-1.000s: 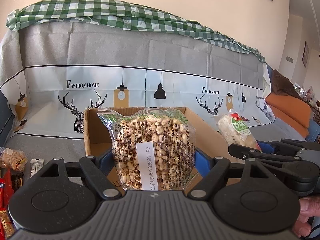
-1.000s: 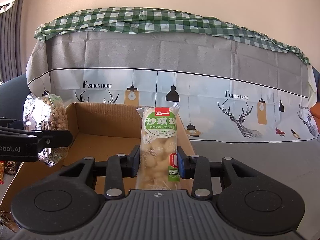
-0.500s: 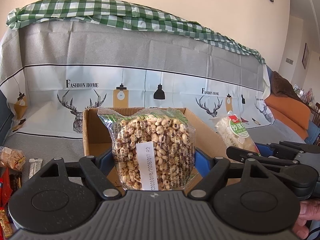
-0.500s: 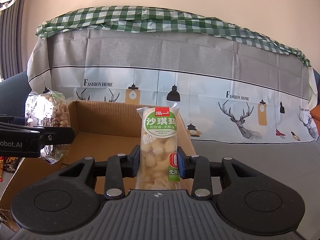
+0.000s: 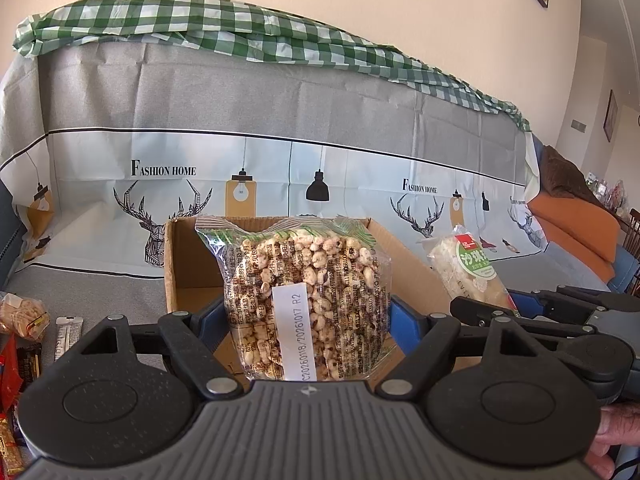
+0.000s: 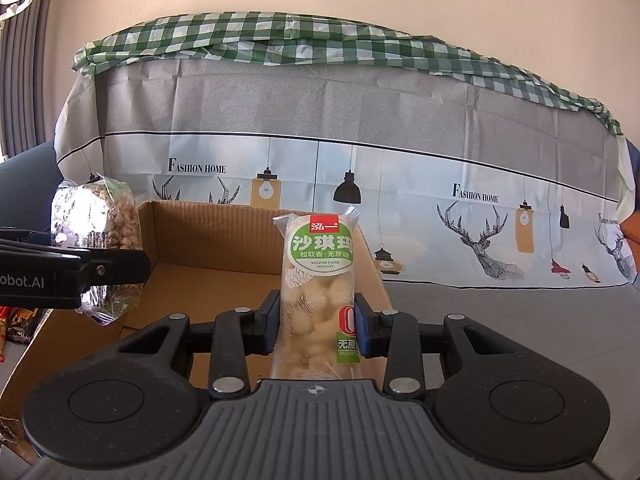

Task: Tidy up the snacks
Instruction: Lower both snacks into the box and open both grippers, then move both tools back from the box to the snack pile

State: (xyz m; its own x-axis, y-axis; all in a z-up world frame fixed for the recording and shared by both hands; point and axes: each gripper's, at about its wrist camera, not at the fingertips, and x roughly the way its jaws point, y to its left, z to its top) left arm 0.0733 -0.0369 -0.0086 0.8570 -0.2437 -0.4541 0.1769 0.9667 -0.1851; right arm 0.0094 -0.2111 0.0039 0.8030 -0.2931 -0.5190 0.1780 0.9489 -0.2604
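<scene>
My left gripper [image 5: 308,316] is shut on a clear bag of puffed grain snack [image 5: 308,292] with a white label, held upright above the open cardboard box [image 5: 176,268]. My right gripper [image 6: 316,316] is shut on a tall white and green sachima packet [image 6: 320,280], held upright over the box's right wall [image 6: 372,256]. The sachima packet also shows at the right of the left wrist view [image 5: 468,272]. The puffed snack bag also shows at the left of the right wrist view [image 6: 100,236].
Several loose snack packets [image 5: 24,316] lie on the grey cloth at the left of the box. A sofa back draped in printed cloth [image 5: 280,128] and green checked cloth [image 6: 320,44] rises behind. An orange cushion [image 5: 576,232] lies at the far right.
Both grippers have drifted slightly with their packets still held. The sachima packet has shifted a little left in the left wrist view.
</scene>
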